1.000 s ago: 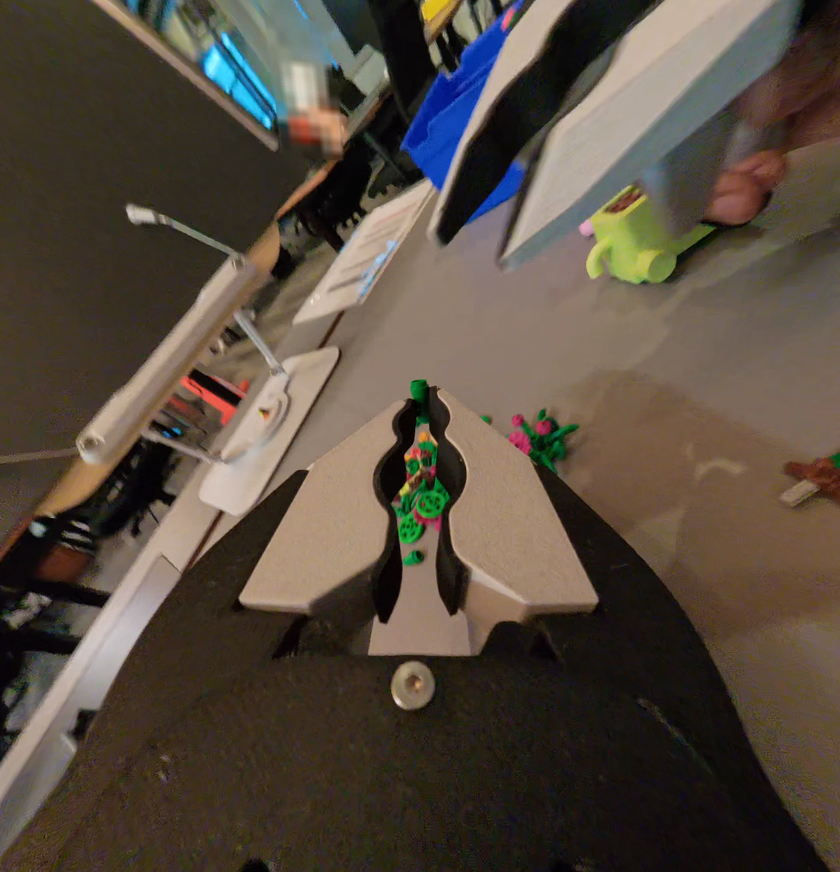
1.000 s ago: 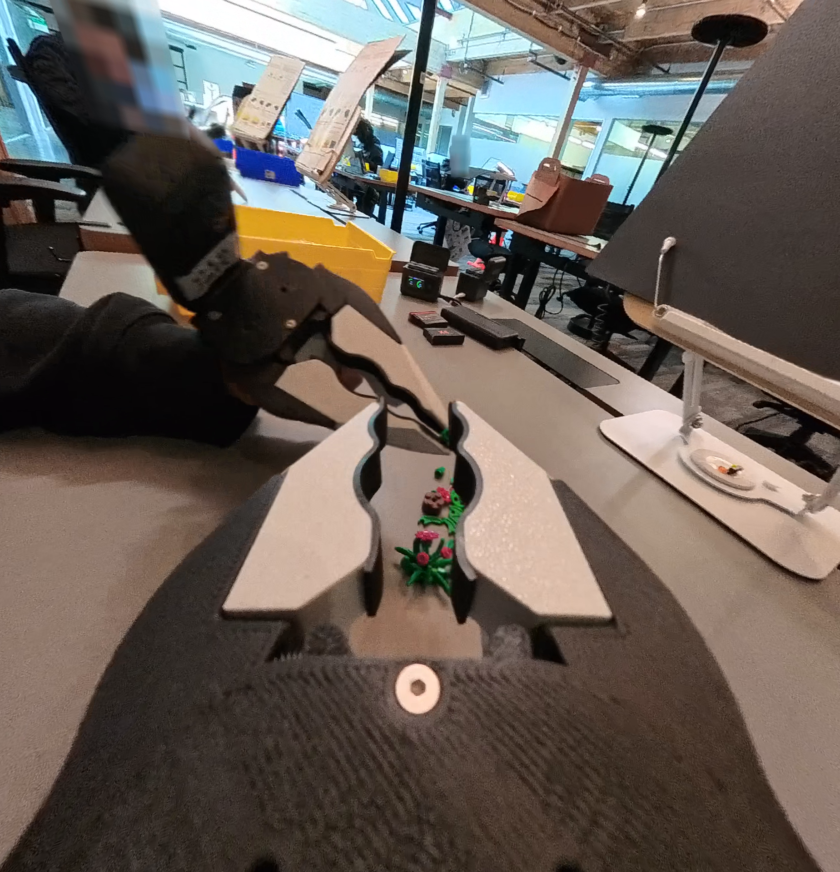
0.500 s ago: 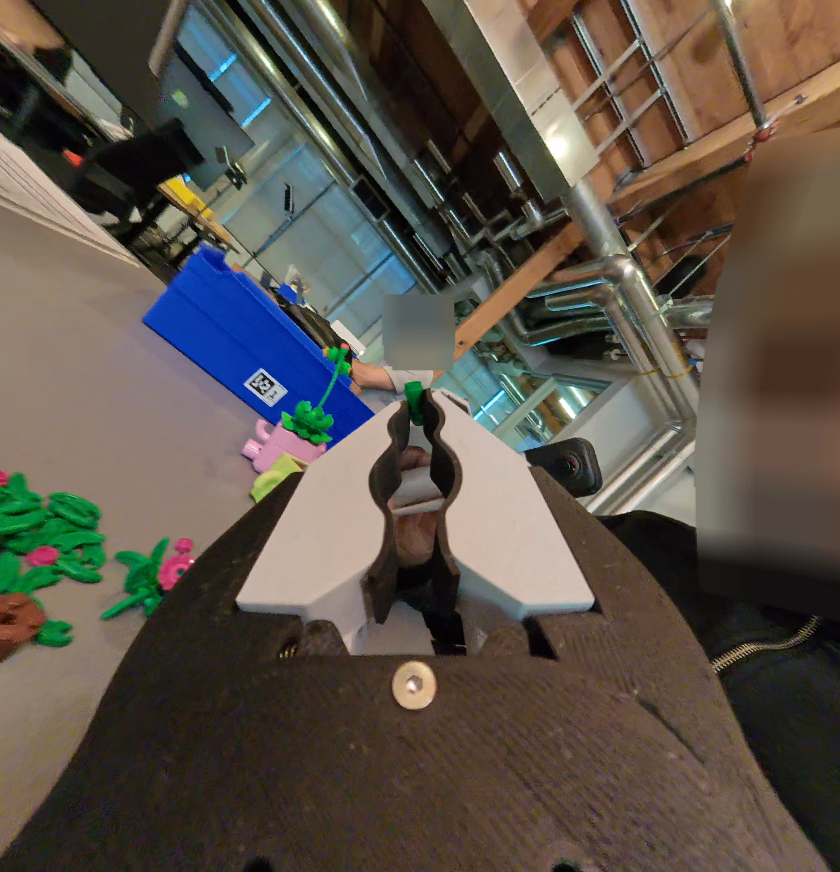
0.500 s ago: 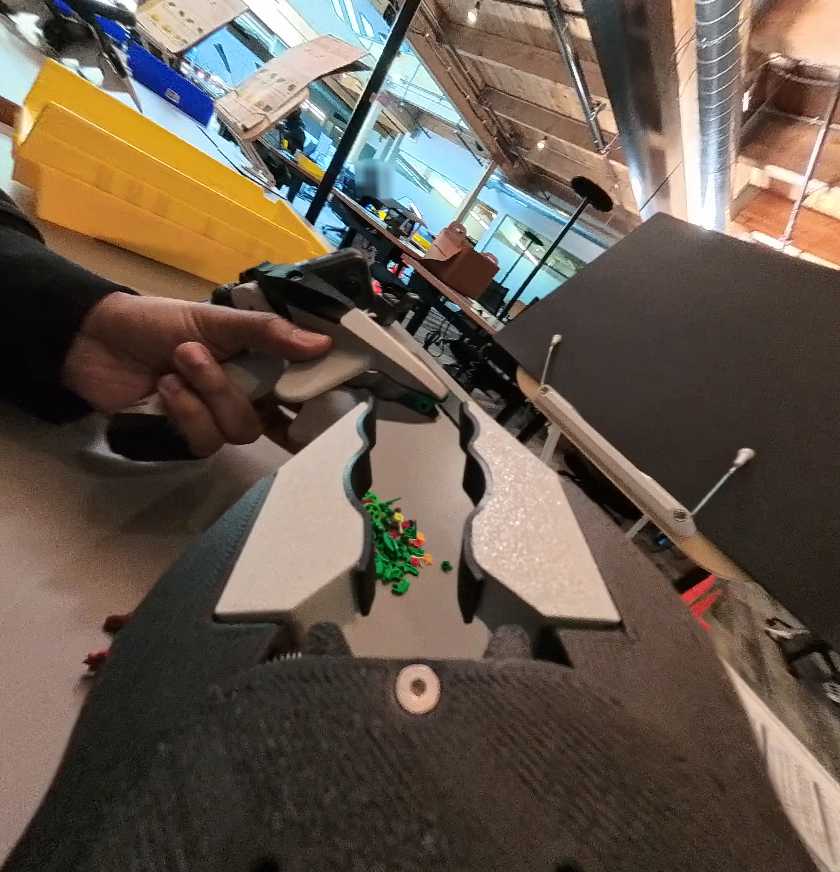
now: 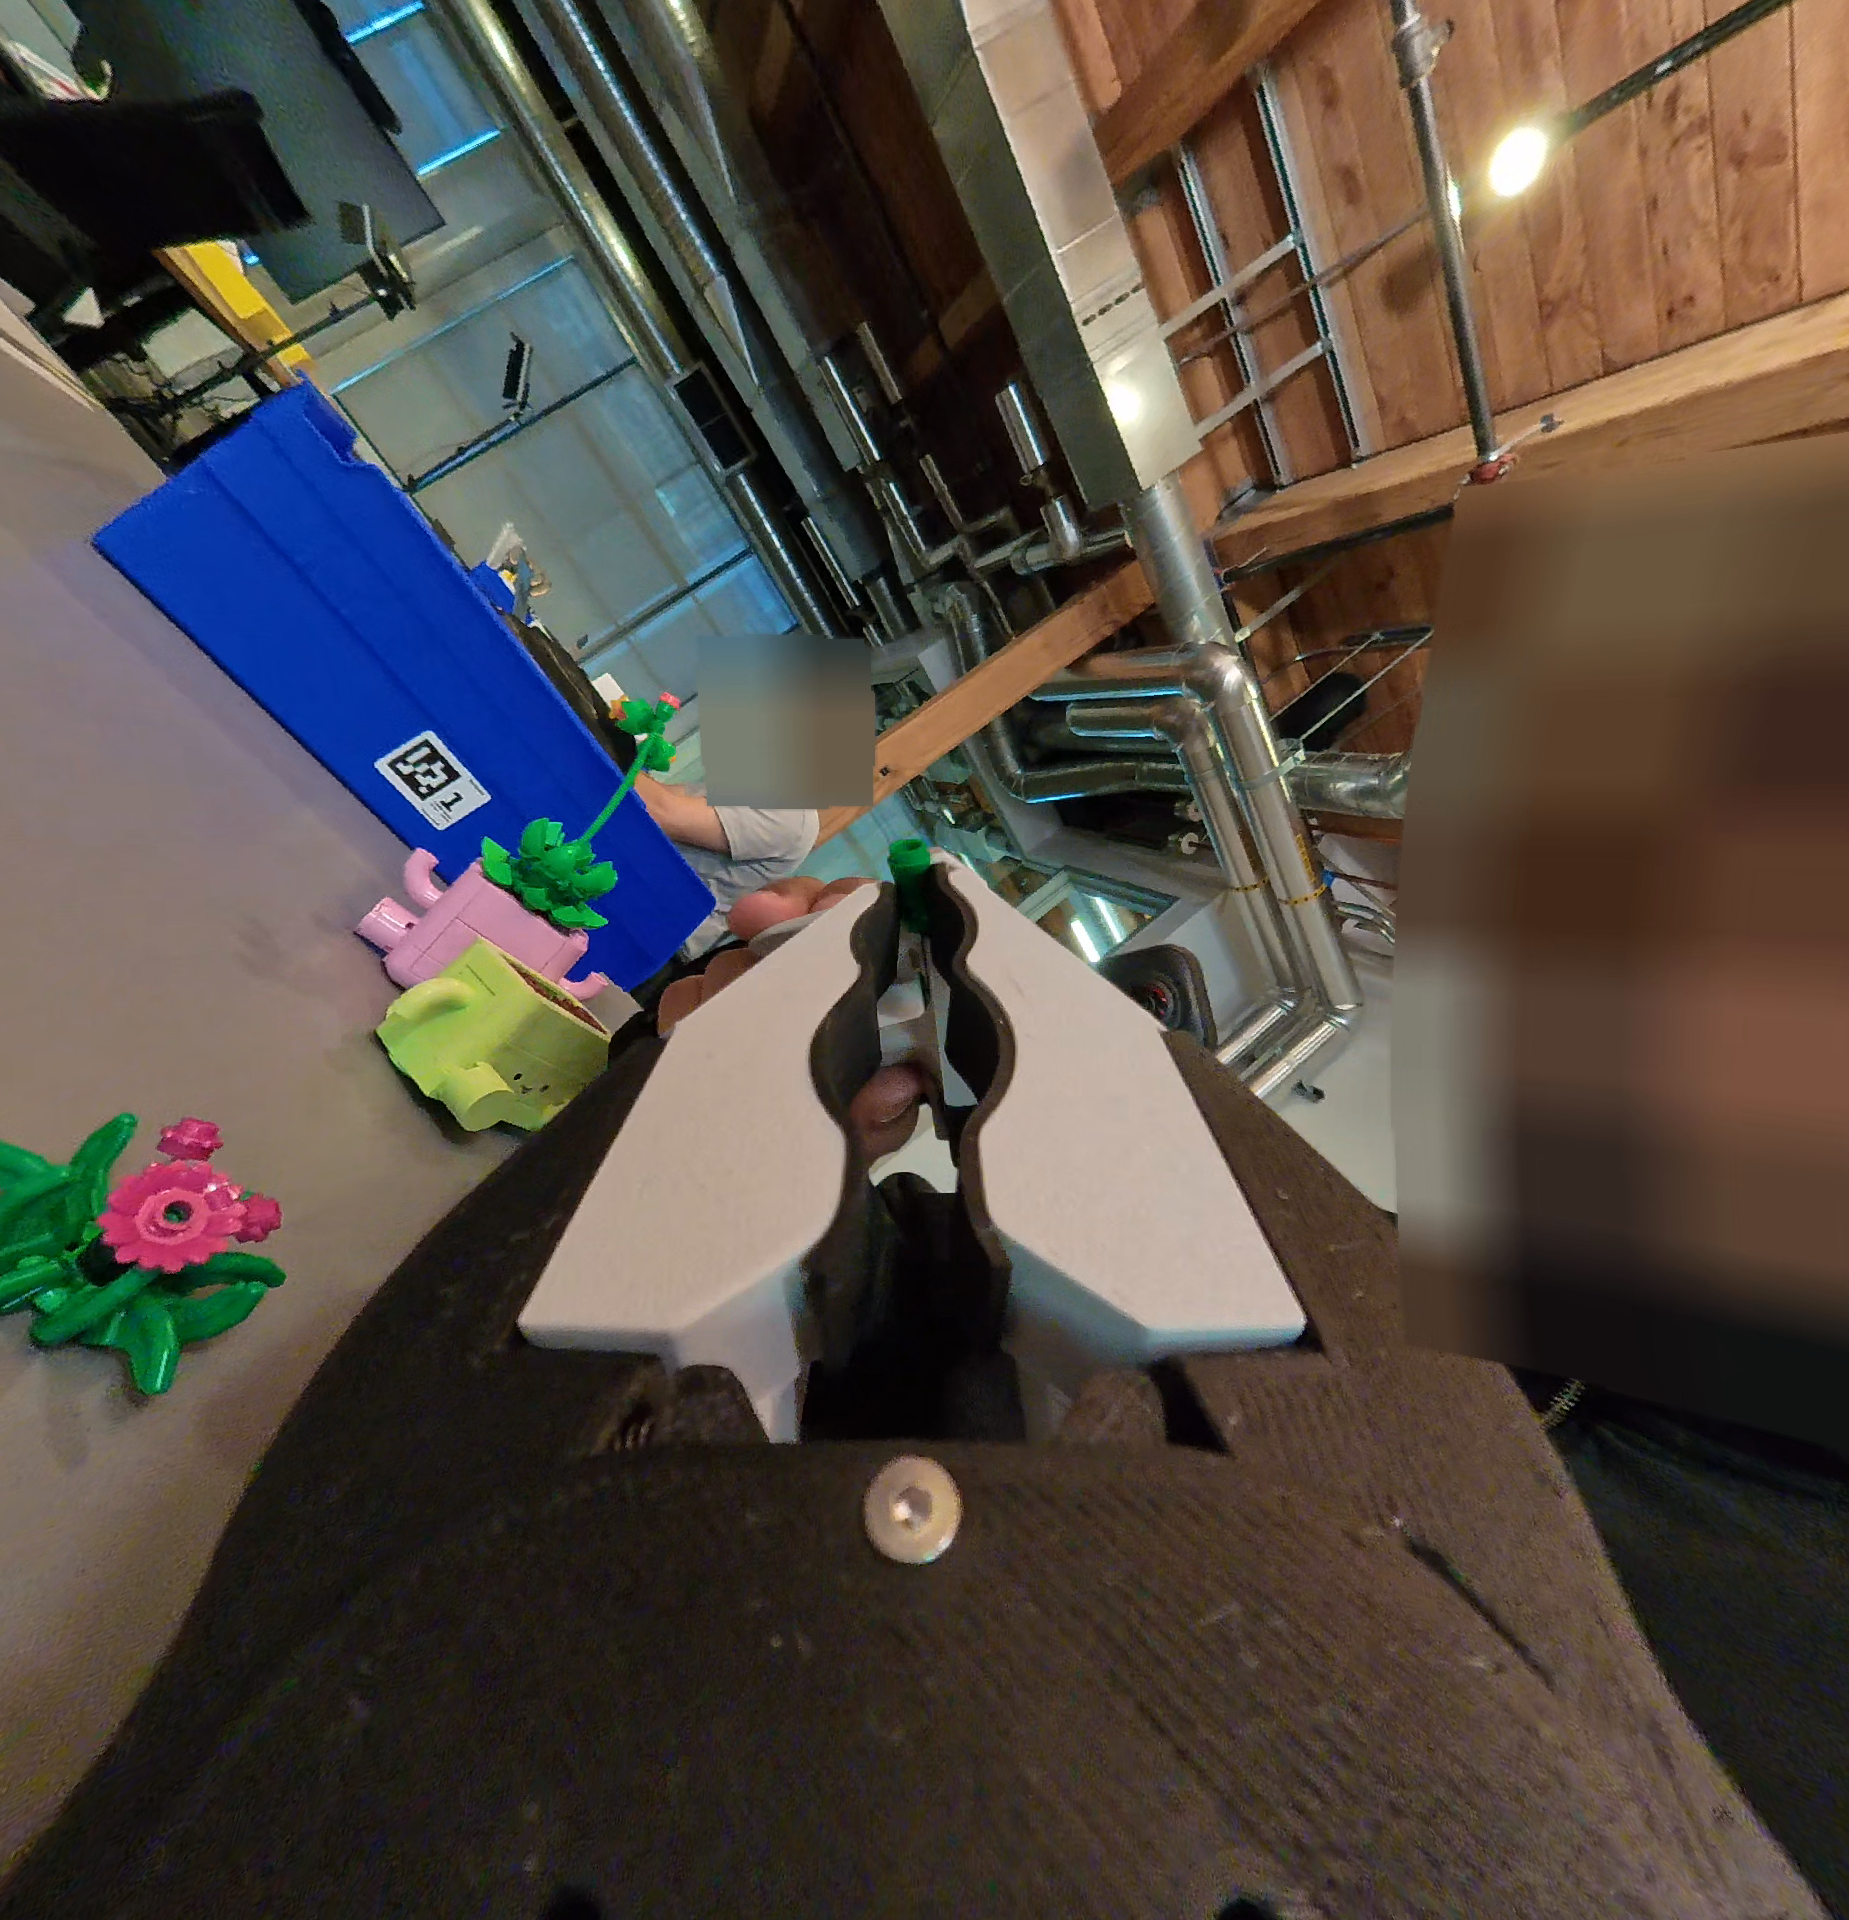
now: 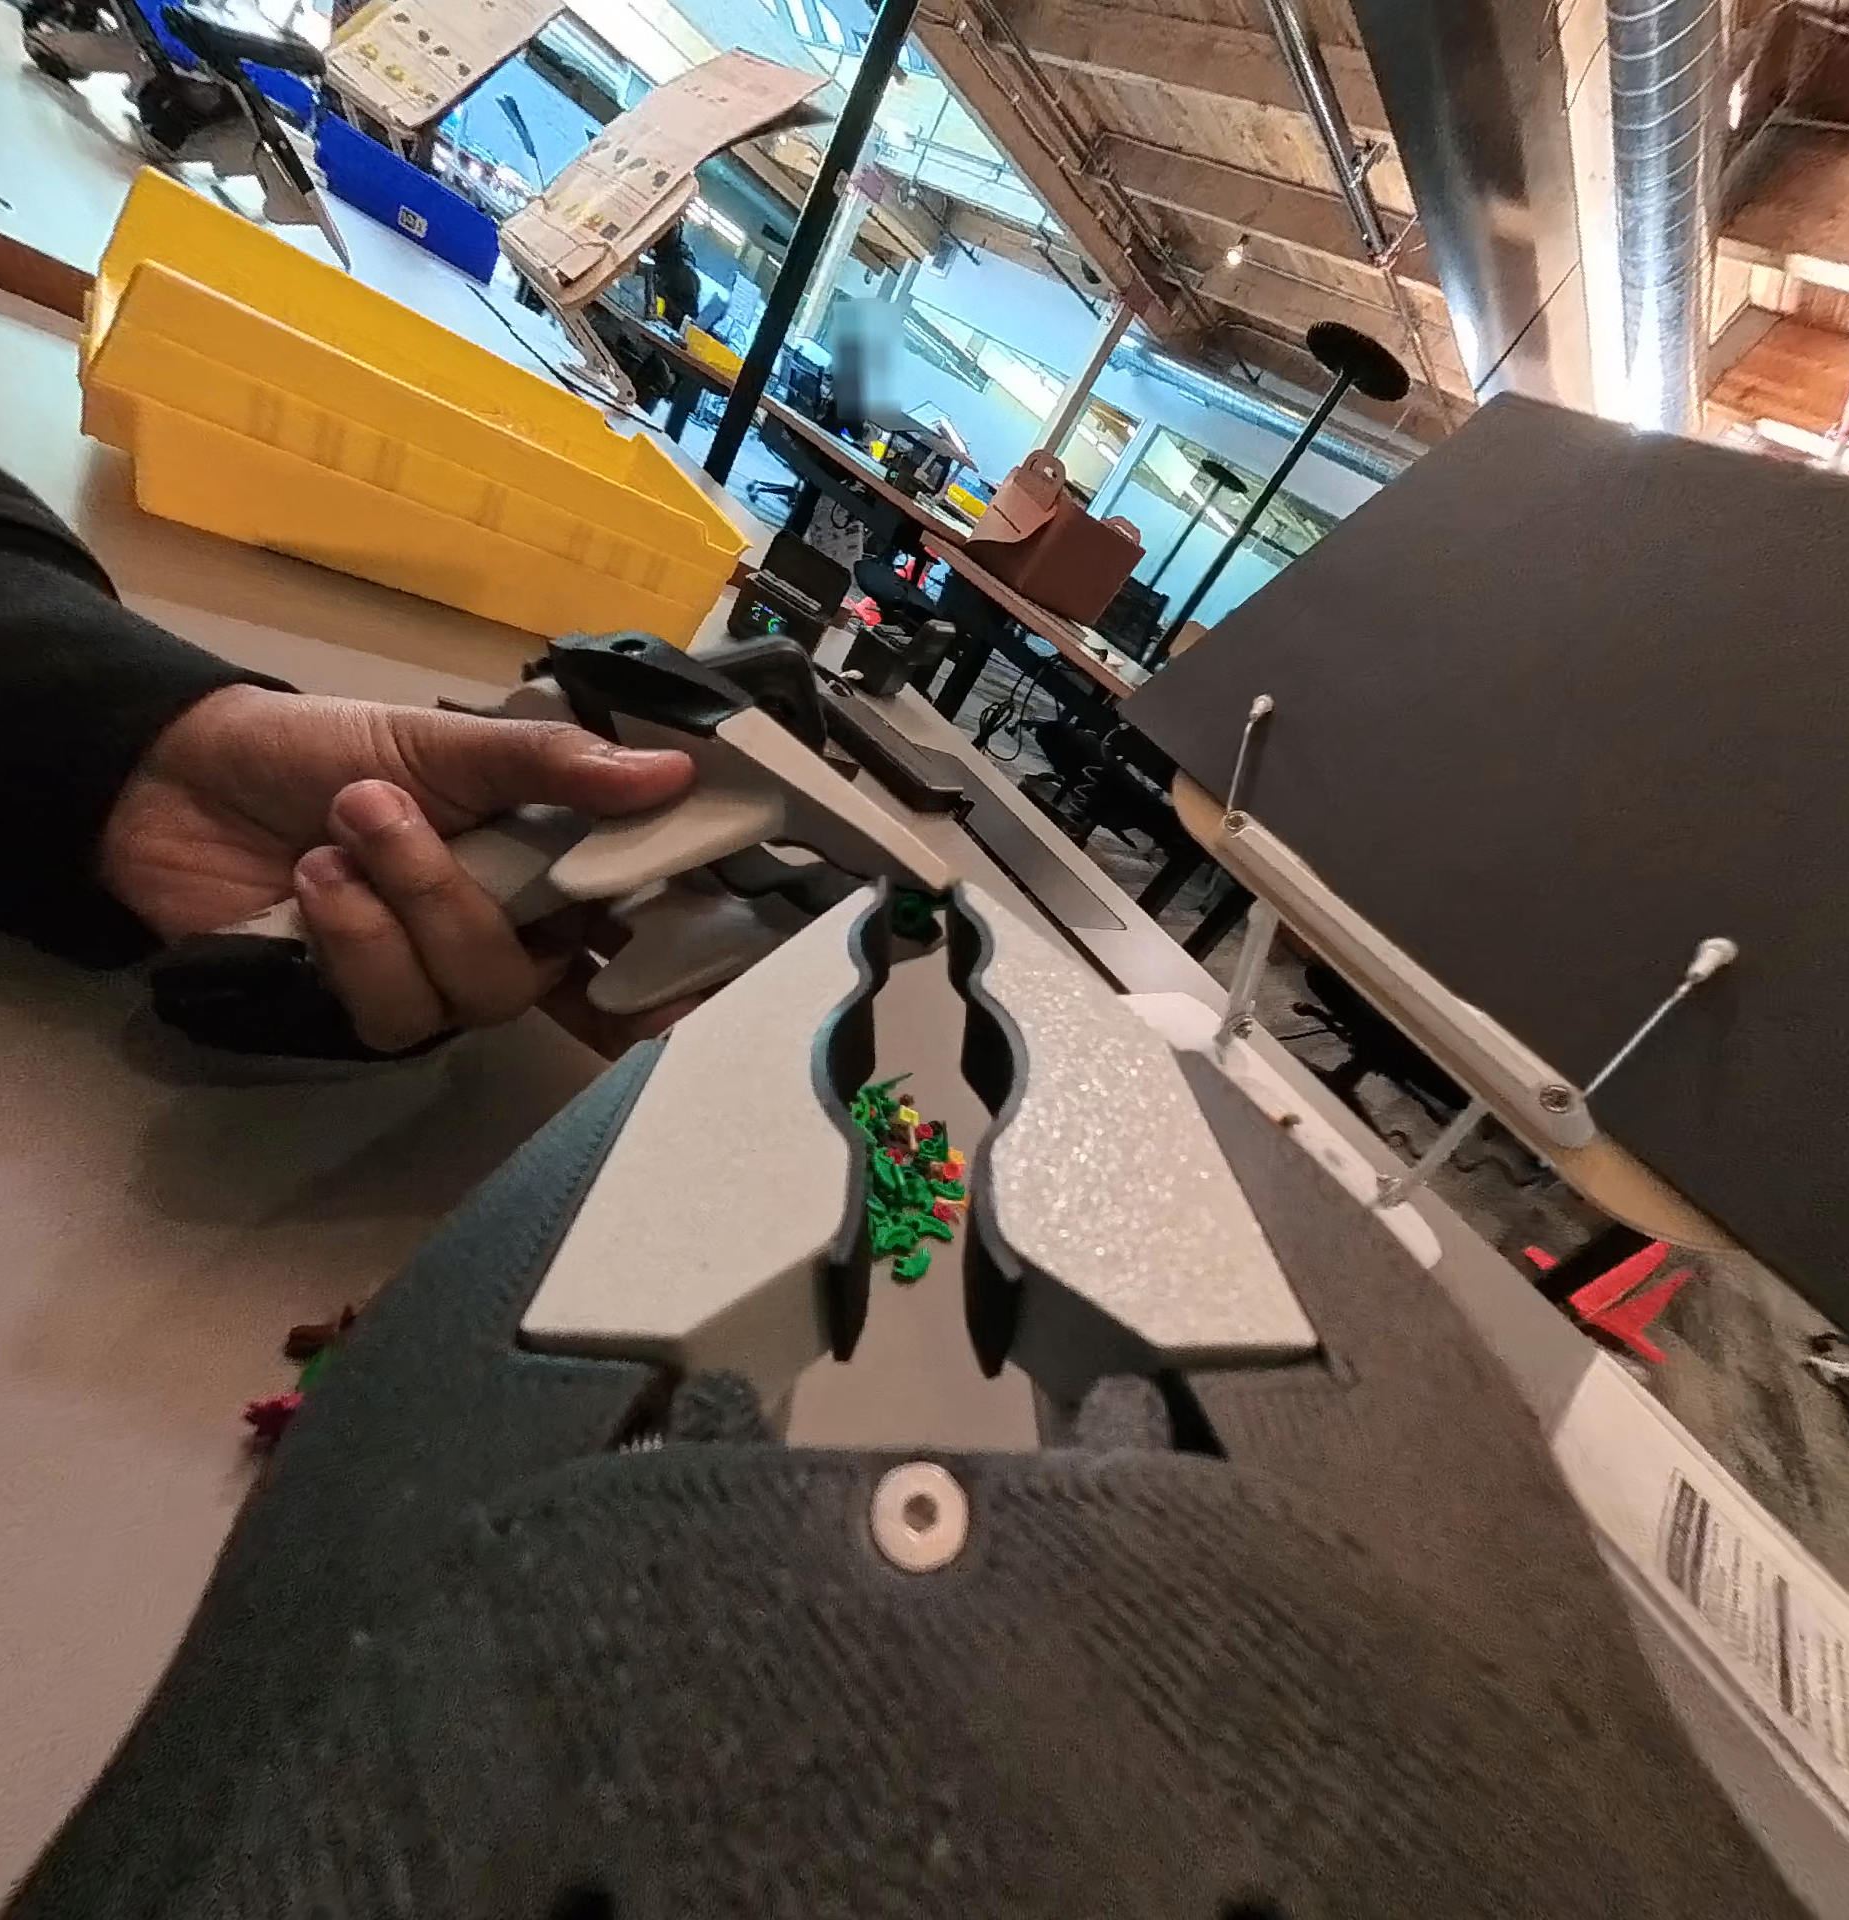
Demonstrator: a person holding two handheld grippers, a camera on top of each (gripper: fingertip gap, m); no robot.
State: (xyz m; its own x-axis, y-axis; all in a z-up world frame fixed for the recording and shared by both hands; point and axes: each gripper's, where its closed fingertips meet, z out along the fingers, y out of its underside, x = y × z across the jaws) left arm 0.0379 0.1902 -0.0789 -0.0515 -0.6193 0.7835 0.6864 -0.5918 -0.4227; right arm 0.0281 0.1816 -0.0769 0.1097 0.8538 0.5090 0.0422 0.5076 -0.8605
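A: Open workshop, pipes and timber overhead, a grey tabletop below. What have the left tongs got?

B: They're closed on a small green stem piece, pinched at the very tips, lifted off the tabletop. The right tongs stand a little apart, nothing between them, tips just beside the left ones.

A: Handling advice?

B: I'd say keep the pinch square; so short a piece could twist out.

A: Containers?

B: A pink pot holds a green plant; the lime pot beside it looks unplanted. Blue bin and yellow bins: contents hidden. Loose green pieces lie on the tabletop.
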